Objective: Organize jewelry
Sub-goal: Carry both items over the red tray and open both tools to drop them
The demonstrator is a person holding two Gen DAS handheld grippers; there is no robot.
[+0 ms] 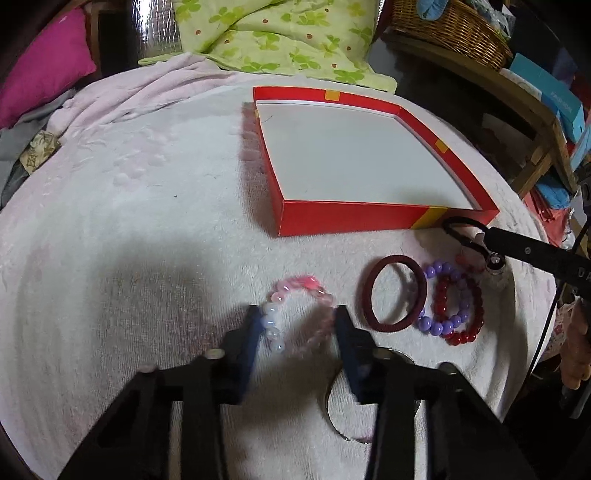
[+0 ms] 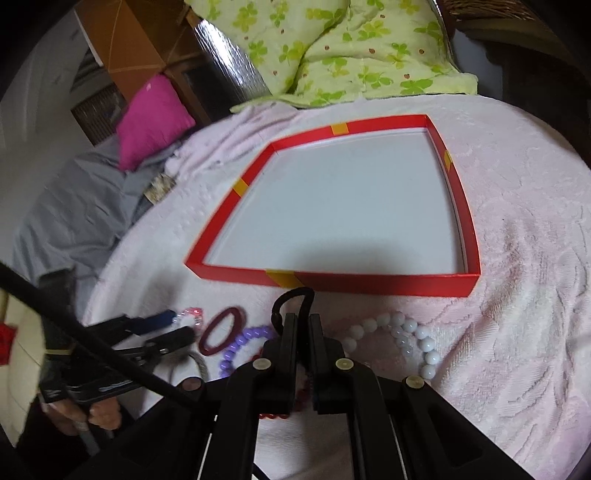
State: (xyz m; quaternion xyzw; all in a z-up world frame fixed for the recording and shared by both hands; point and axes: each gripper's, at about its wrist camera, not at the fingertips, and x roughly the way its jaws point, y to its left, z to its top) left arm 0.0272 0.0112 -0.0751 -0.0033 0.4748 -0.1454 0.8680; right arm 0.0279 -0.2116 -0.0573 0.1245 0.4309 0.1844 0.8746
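Note:
On the pale pink towel, a pink and white bead bracelet (image 1: 291, 291) lies between the fingers of my left gripper (image 1: 299, 314), whose blue pads press on its two sides. My right gripper (image 2: 303, 317) is shut on a black hair tie (image 2: 291, 295), whose loop sticks out past the fingertips just in front of the red box (image 2: 369, 282). The box has a bare white floor. A maroon hair tie (image 1: 395, 291), a purple bead bracelet (image 1: 436, 325) and a red bead bracelet (image 1: 463, 334) lie between the two grippers. A white bead bracelet (image 2: 410, 326) lies right of the right gripper.
A metal bangle (image 1: 330, 410) lies under the left gripper's right finger. A green leaf-print quilt (image 1: 280, 37) and a magenta cushion (image 1: 44, 62) lie beyond the box. A wicker basket (image 1: 450, 29) and wooden shelving stand at the right. A hand (image 2: 99, 410) holds the left gripper.

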